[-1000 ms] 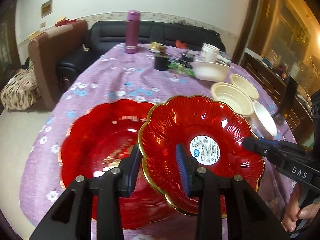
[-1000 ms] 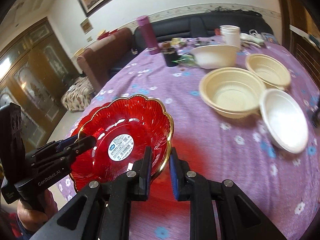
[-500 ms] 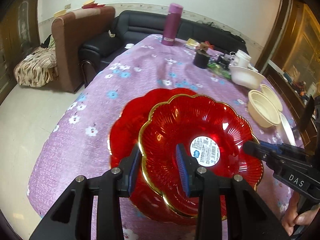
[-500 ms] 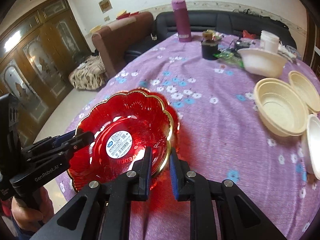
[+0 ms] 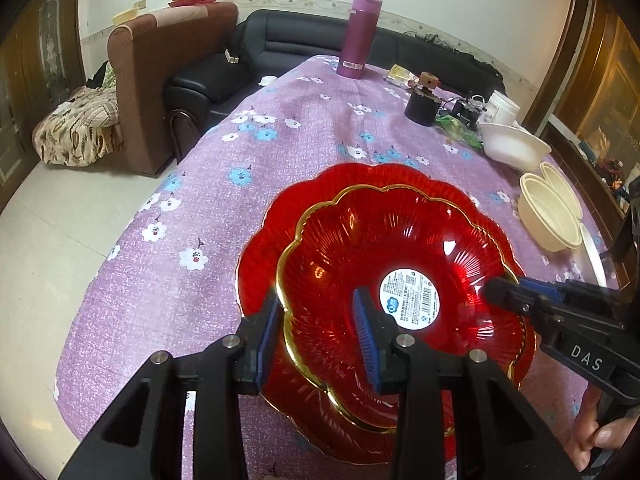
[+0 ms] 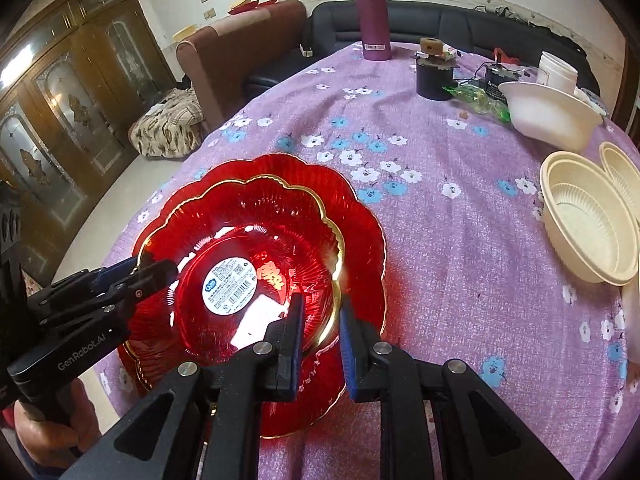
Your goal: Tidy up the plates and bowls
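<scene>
A red gold-rimmed plate with a white label (image 5: 400, 256) (image 6: 256, 240) is held over a larger red plate (image 5: 276, 216) (image 6: 360, 216) that lies on the purple flowered tablecloth. My left gripper (image 5: 318, 332) is shut on the labelled plate's near-left rim. My right gripper (image 6: 320, 332) is shut on its opposite rim, and also shows in the left wrist view (image 5: 520, 300). Whether the labelled plate rests in the larger one or hovers just above it, I cannot tell. Cream bowls (image 6: 588, 216) (image 5: 548, 216) and a white bowl (image 6: 548, 114) (image 5: 514, 146) stand at the right.
A purple flask (image 5: 358, 34) (image 6: 374, 14), a black jar (image 6: 434, 76), a white tub (image 6: 556, 72) and green wrappers (image 6: 480, 98) stand at the far side. The table edge (image 5: 100, 264) drops to the floor on the left. A brown armchair (image 5: 160, 80) and black sofa (image 5: 280, 44) are beyond.
Both grippers carried the labelled plate leftward and down until it sits centred over the larger red plate. The grips have not changed.
</scene>
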The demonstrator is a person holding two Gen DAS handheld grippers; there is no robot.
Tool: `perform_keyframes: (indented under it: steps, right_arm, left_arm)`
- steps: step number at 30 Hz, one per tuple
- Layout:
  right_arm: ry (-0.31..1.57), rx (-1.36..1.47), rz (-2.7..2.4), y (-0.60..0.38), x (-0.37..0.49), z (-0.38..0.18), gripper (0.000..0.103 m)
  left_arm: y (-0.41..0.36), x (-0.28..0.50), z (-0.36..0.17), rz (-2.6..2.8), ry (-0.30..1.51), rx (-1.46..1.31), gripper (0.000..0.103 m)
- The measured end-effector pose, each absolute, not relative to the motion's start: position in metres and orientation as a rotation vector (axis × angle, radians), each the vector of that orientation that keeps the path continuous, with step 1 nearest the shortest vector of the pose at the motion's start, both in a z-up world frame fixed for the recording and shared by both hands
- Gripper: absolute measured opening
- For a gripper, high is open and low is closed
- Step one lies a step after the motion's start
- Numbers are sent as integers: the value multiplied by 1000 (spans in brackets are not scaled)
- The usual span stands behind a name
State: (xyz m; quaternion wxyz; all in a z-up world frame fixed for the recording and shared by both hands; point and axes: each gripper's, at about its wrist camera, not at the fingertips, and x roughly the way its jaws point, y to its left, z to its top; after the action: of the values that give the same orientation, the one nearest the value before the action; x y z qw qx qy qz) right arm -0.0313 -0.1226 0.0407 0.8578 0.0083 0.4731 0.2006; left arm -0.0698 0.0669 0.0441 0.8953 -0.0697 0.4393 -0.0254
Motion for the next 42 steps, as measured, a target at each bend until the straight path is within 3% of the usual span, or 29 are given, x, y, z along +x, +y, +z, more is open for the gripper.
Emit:
perform_keyframes:
  steps: [8,13,16,24,28,42]
  right_arm:
    - [1025,7,423,-120,-27,40,22]
    - [1049,10,457,-115,-27,43,42]
    - [1050,12,467,-113,-28,44,48]
    - [1069,46,490,-116,-29,46,52]
    - [1053,53,477,-120,-30,50,61]
    - [1030,101,485,-132,-33,60,63]
  left_arm:
    - [61,-69,44,-60,926,-117,50]
    - [55,-67,44,-78,939,-111,64]
    - [54,-66,44,-78,949,-109,66]
    - [49,-64,42,-85,960,-99,72]
    - [47,-64,44,-79,953,-87,77]
    - [53,-68,52,-64,937,-98,81]
